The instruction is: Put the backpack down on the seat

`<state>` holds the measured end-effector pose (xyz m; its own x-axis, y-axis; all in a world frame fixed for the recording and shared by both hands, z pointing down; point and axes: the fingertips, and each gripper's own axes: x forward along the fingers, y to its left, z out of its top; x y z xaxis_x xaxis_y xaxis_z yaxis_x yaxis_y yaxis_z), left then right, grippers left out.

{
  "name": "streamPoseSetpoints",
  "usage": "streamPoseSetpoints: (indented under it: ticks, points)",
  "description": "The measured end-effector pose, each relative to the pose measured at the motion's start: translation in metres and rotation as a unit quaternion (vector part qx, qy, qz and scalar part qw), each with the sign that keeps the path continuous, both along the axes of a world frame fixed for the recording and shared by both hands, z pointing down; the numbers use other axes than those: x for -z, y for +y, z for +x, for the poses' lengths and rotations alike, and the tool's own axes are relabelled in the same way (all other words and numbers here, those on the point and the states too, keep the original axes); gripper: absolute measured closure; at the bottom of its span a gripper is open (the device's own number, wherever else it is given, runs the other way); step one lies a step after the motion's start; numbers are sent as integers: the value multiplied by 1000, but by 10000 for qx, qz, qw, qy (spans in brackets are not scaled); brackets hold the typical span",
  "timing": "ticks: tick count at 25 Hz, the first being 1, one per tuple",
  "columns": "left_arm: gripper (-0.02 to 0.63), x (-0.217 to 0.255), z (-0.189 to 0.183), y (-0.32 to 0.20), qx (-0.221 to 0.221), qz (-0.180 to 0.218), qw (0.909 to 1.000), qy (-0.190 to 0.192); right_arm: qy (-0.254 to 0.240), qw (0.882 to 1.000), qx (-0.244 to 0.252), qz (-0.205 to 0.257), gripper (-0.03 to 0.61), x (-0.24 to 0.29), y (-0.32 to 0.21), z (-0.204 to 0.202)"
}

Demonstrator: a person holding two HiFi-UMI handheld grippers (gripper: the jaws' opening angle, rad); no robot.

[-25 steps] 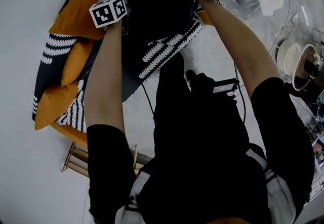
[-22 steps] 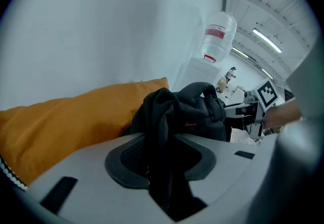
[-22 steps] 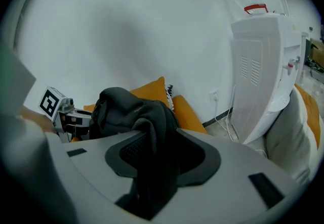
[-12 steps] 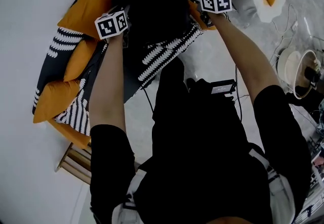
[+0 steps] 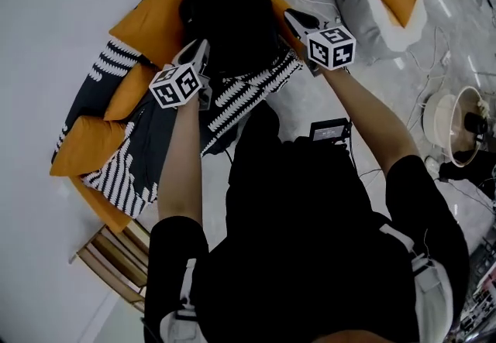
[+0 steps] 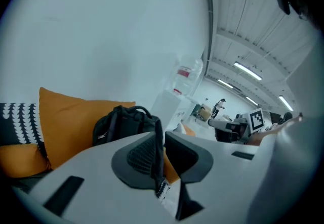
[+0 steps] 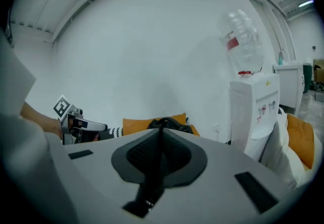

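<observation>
backpack (image 5: 231,20) sits upright on seat (image 5: 99,208), leaning on orange cushion (image 5: 155,20). left tongs (image 5: 203,49) a slit apart, right tongs (image 5: 294,18) pressed together; both have just been closing, empty, clear of bag. risk: bag slumps forward off seat, nothing props its front
</observation>
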<state>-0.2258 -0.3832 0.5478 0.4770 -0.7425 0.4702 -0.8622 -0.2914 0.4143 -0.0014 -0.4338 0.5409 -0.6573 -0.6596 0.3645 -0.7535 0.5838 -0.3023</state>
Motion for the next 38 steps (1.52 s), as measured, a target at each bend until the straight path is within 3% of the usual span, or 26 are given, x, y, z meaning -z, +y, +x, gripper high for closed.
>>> streamPoseSetpoints:
  ticks: [6,13,17,22,29,33,38]
  points:
    - [563,75,43,80,-22,979,9949,242,-215,9975,-130,658,541,72,67,30]
    - [586,145,67,166,160,1871,9821,157,-827,9894,-105,1192,545,138,150,70]
    - [589,168,78,209,235,2162,9760,-94,-831,9867,15,1397,545,150,191,78]
    - [591,177,91,261,419,2319,9709,-428,-683,9856,171,1536,545,154,243,86]
    - [591,164,89,297,588,2075,9732,-794,-774,9866,189,1427,545,155,278,84]
    - [591,158,95,318,525,2055,9693,-1242,-548,9894,276,1315,545,136,296,87]
    - [591,150,91,340,447,1961,9720,-1215,-330,9911,371,1238,546,121,325,80]
